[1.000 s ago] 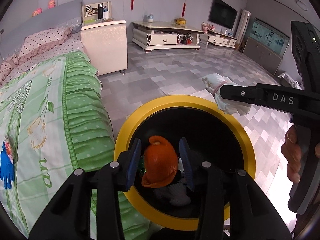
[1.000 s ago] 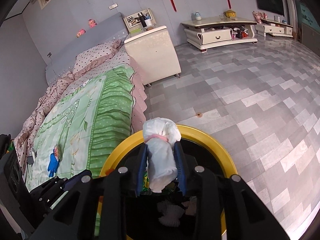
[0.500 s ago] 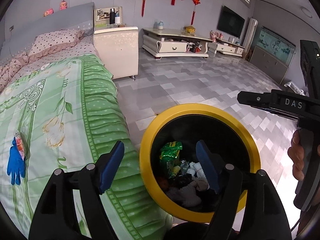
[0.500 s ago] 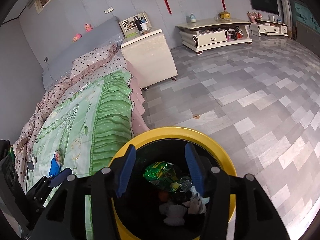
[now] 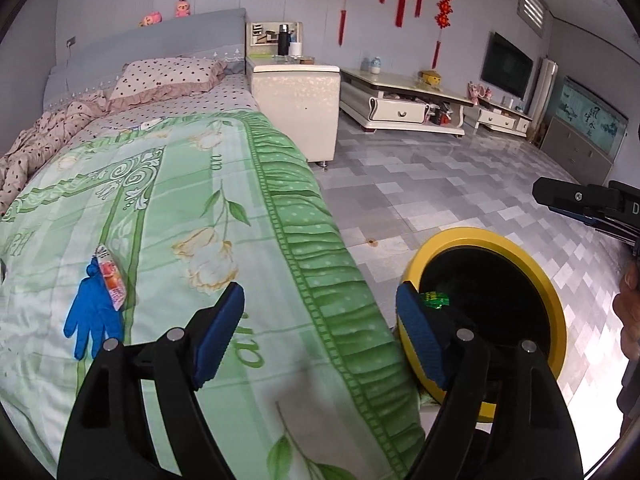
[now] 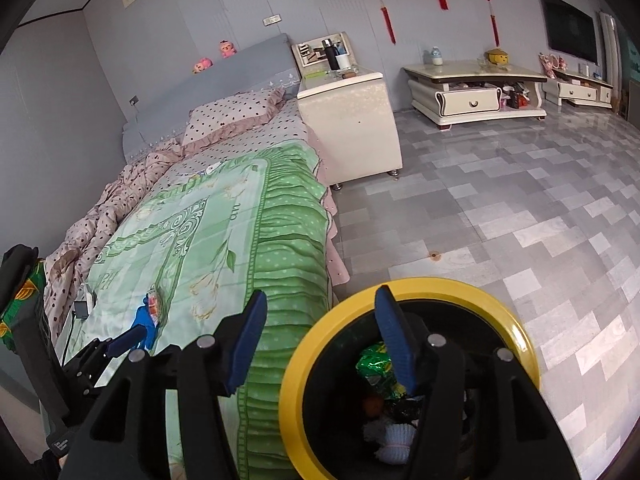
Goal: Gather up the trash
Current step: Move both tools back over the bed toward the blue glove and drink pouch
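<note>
Both loads have dropped into the yellow-rimmed bin (image 6: 516,332): the left gripper (image 5: 320,336) and right gripper (image 6: 320,340) have just been opening and gape empty. Remaining trash, a blue glove (image 5: 94,320) and snack wrapper (image 5: 110,276), lies at nine o'clock on the green bedspread (image 5: 180,200), likely next.

Room's bright w/ even daylight, soft shadows only. Glare on the tiled floor (image 6: 520,184). Heavy fisheye bend + dark corners at edges; both views sharp, no blur.

Each tool (image 5: 320,332) (image 6: 320,332) is black plastic with blue ribbed pads (image 5: 218,334) and round silver screws (image 6: 205,342).
</note>
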